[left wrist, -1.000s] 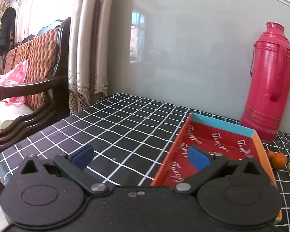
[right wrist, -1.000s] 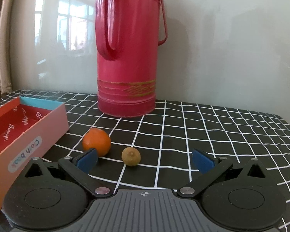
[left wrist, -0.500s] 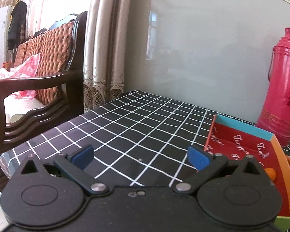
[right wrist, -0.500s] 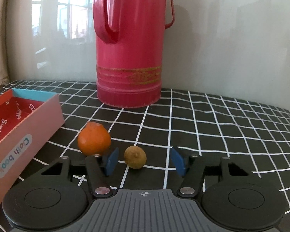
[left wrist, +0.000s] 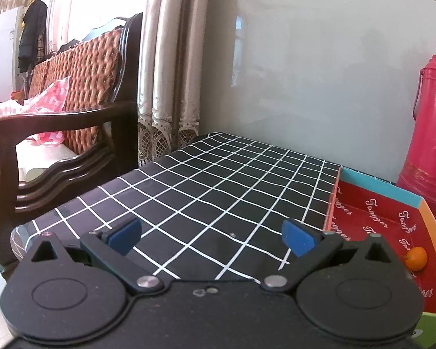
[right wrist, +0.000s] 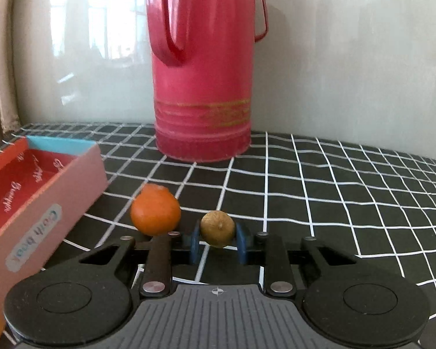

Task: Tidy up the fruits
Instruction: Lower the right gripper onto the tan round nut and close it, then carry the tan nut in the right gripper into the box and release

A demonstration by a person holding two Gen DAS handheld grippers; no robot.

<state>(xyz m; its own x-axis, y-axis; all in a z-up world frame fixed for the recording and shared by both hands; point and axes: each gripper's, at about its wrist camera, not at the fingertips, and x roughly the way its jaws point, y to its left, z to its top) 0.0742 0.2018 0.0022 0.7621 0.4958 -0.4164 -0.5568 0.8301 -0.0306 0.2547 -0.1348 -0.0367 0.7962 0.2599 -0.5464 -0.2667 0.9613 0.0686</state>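
Note:
My right gripper [right wrist: 217, 241] is closing on a small brown round fruit [right wrist: 217, 228]; both blue pads touch its sides, and the fruit rests on the checked tablecloth. An orange [right wrist: 155, 213] sits just to its left, outside the jaws. Left of that stands an open cardboard box [right wrist: 52, 200] with a red inside. In the left wrist view, my left gripper [left wrist: 212, 237] hangs open over bare cloth with nothing between its fingers. The box [left wrist: 378, 187] lies to its right, and a small orange [left wrist: 416, 258] lies in it.
A tall red thermos flask [right wrist: 203, 87] stands against the wall behind the fruits, also at the right edge for the left wrist as flask [left wrist: 430, 145]. A dark wooden bench [left wrist: 58, 122] and curtains [left wrist: 165, 87] stand beyond the table's left end.
The right jaws have closed from wide open onto the small brown fruit, with the gripper a little nearer to it. The left gripper has shifted left, so the box now sits further right.

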